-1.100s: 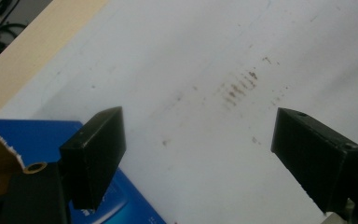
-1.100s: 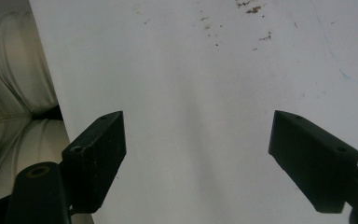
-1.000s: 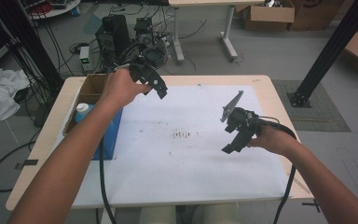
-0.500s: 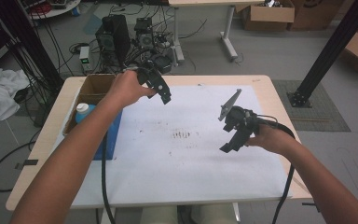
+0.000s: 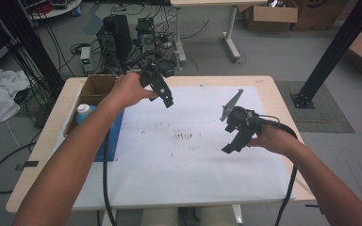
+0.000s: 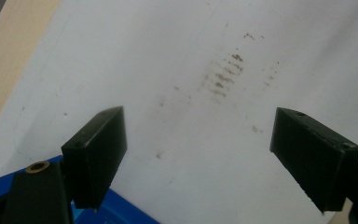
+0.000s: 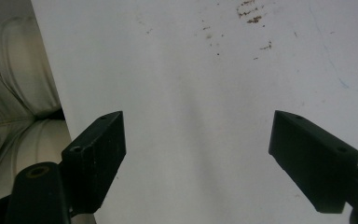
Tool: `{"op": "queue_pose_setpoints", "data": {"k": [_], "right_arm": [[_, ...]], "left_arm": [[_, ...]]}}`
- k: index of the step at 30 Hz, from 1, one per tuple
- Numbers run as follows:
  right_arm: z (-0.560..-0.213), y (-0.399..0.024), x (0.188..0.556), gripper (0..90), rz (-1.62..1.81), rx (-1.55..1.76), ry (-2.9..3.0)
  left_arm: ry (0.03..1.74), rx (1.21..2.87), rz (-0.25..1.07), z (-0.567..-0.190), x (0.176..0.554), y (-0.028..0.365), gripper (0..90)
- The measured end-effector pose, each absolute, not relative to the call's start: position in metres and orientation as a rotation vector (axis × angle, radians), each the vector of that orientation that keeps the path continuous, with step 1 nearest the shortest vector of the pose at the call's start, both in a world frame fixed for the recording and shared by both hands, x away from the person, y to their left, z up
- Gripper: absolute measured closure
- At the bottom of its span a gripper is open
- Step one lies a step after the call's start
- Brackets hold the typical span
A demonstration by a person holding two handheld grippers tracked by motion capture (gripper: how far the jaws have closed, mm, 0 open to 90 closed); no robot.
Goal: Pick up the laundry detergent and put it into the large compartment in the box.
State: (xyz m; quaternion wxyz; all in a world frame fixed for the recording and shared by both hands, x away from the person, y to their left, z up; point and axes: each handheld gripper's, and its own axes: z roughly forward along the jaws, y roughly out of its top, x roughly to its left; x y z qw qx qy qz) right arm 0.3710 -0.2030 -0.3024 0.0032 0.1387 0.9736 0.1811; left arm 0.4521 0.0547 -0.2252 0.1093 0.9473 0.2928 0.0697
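My left gripper (image 5: 166, 96) is held in the air over the back left part of the white sheet (image 5: 188, 188), near the cardboard box. In the left gripper view my left gripper (image 6: 200, 154) stands open above the bare sheet (image 6: 168, 70), jaws wide apart, nothing between them. My right gripper (image 5: 233, 143) hovers over the sheet's right half, pointing down toward the near side. The right gripper view has my right gripper (image 7: 198, 154) open too, with only the stained white sheet (image 7: 191, 93) under it.
A cardboard box (image 5: 94, 87) sits at the table's back left, with a blue container (image 5: 115, 127) and a white-capped bottle (image 5: 83, 110) beside it. Brown smudges (image 5: 184, 136) mark the sheet's middle. Cables and equipment (image 5: 118, 33) crowd the floor behind the table.
The left gripper has drifted a little to the right over the sheet's back. The right gripper has stayed nearly where it was.
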Motion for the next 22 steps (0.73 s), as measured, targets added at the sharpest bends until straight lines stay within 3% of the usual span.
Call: {"op": "queue_pose_setpoints", "data": {"k": [22], "right_arm": [[-0.3098, -0.203, 0.3742, 18.4, 0.571, 0.445, 3.06]], "left_arm": [[0.877, 2.775, 0.197, -0.2338, 0.4553, 0.0564, 19.1]]}}
